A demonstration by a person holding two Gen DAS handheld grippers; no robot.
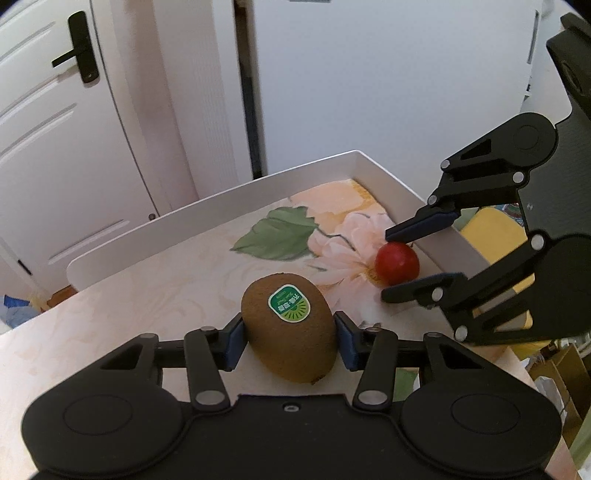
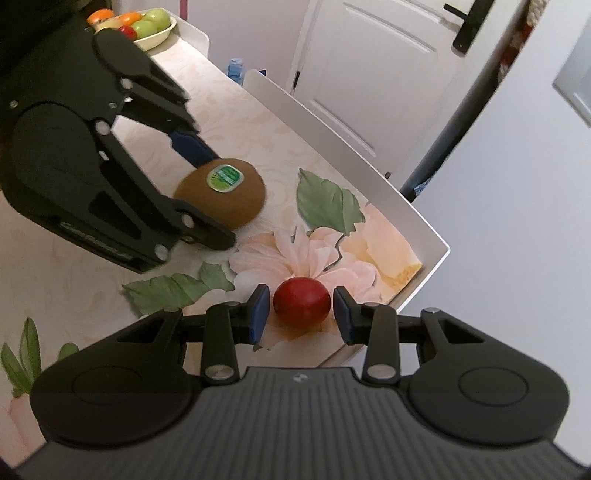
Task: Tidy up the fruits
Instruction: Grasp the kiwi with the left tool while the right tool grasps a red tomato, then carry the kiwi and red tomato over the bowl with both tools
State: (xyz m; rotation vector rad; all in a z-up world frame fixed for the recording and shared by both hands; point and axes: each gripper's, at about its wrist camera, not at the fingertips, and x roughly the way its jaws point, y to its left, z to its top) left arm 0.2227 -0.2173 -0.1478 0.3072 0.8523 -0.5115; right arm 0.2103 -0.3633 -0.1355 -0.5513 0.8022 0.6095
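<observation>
A brown kiwi (image 1: 291, 354) with a green sticker lies on the flowered table cover, and my left gripper (image 1: 289, 328) is shut on it, both blue pads against its sides. In the right wrist view the same kiwi (image 2: 221, 199) sits between the left gripper's (image 2: 218, 199) fingers. A small round red fruit (image 2: 302, 301) rests on the printed pink flower close to the table's corner. My right gripper (image 2: 301, 306) is shut on it, one pad on each side. From the left wrist view the right gripper's (image 1: 389, 264) fingers touch the red fruit (image 1: 397, 264) above and below.
A white raised rim (image 1: 221, 199) borders the table and turns a corner just beyond the red fruit. A pale bowl (image 2: 159, 35) of green, orange and red fruits stands at the far end. A blue-capped bottle (image 2: 236, 70) and white doors lie beyond the rim.
</observation>
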